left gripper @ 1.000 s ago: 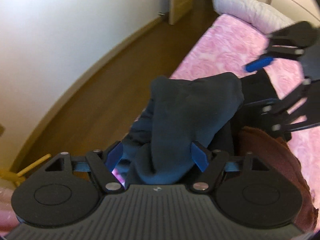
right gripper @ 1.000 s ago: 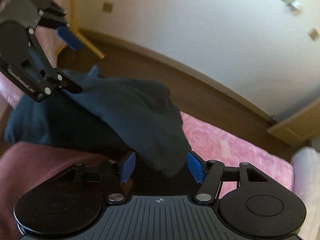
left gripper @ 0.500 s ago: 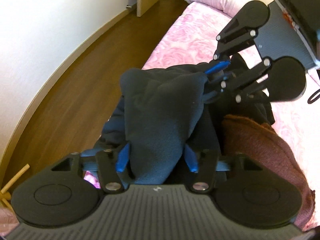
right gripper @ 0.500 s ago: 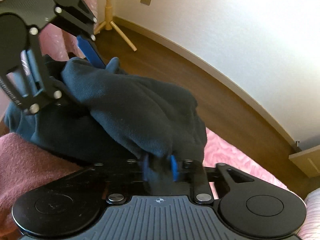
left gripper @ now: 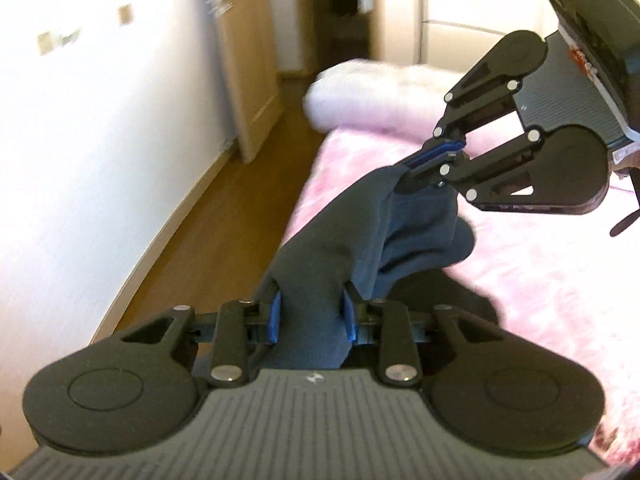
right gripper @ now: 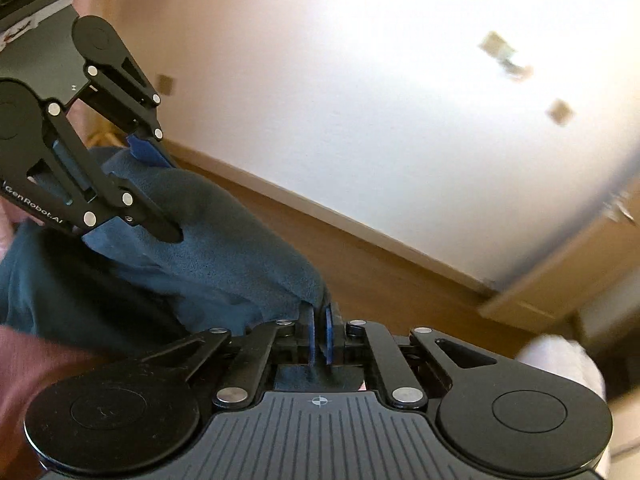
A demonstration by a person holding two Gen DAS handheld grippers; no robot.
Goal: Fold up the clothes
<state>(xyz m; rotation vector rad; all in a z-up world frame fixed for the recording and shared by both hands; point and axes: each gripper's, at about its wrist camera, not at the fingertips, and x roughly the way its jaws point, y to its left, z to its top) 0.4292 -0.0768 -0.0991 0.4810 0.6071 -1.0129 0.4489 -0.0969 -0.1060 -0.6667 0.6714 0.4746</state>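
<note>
Pink rose-patterned bed cover (left gripper: 520, 280) spread across the right, blurred. White pillow (left gripper: 368, 96) at its far end, just beside pale wardrobe doors (left gripper: 452, 8). Brown wooden floor (left gripper: 224, 208) alongside the bed, edged by a light skirting board (left gripper: 160, 236) under a white wall (left gripper: 100, 120). Light wooden door (left gripper: 248, 60) further along, dark passage beyond. Small wall plates (right gripper: 560, 112) on the wall, smeared by motion. Reddish-brown cloth (right gripper: 36, 364) low at the left of the right wrist view, kind not clear.
</note>
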